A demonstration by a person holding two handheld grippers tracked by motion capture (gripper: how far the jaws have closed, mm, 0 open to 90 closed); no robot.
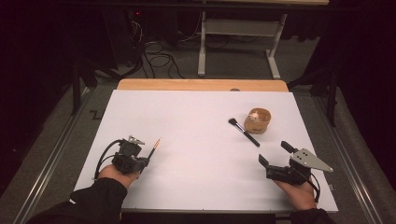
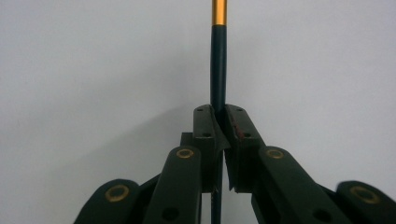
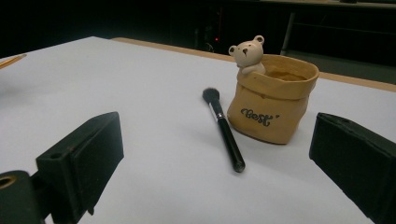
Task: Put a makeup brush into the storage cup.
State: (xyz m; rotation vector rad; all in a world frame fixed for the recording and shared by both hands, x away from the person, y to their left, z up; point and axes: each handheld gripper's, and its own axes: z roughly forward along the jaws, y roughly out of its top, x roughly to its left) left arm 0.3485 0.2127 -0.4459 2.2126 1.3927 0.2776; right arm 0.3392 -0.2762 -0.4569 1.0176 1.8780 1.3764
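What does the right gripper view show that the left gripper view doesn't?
Right gripper view alone: the tan bag-shaped pot with a small bear figure at its rim, the makeup brush lying just left of the pot, and the right gripper with jaws wide apart and nothing between them.

Left gripper view alone: the left gripper shut on a thin dark brush handle with a gold band, seen close up.

Shared: the white table surface, and each view's own black jaws rising from the bottom.
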